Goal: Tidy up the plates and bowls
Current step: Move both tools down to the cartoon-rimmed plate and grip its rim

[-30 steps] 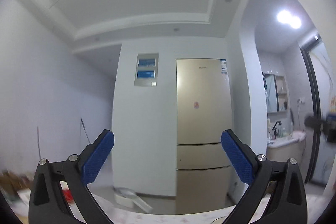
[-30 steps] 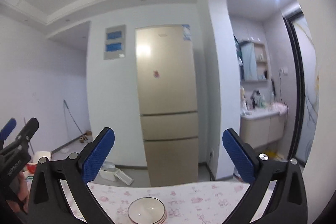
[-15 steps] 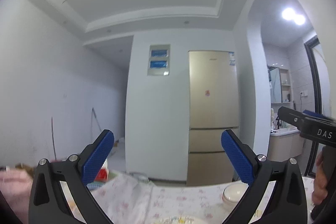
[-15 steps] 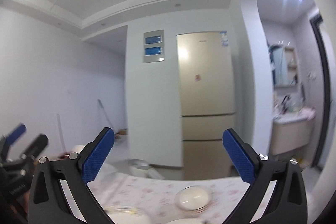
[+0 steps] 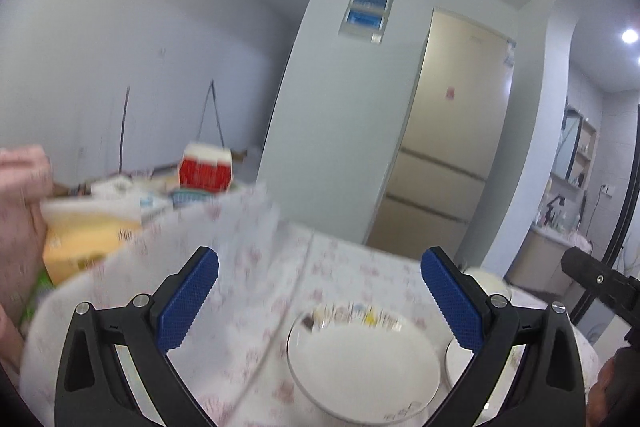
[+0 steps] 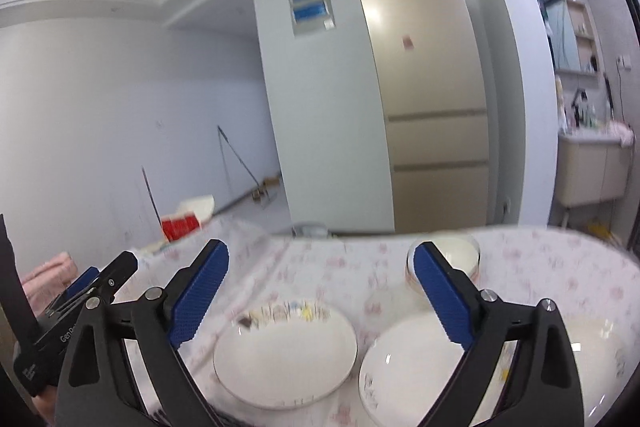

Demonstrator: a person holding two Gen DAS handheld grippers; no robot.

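Both tools empty: left tool gapes, right tool narrowing; approach white patterned plate rim-first, low and level.

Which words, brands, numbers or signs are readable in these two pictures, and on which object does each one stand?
"Gen D", cut off by the near jaw: on the black body of the left gripper, right wrist view.
Small white print lower on the same body: too small to read.
Lettering near the fridge top: blurred.
Red sticker on the fridge door: unreadable.
Blue panels on the wall: unreadable.
Plate rim pattern: blurred.
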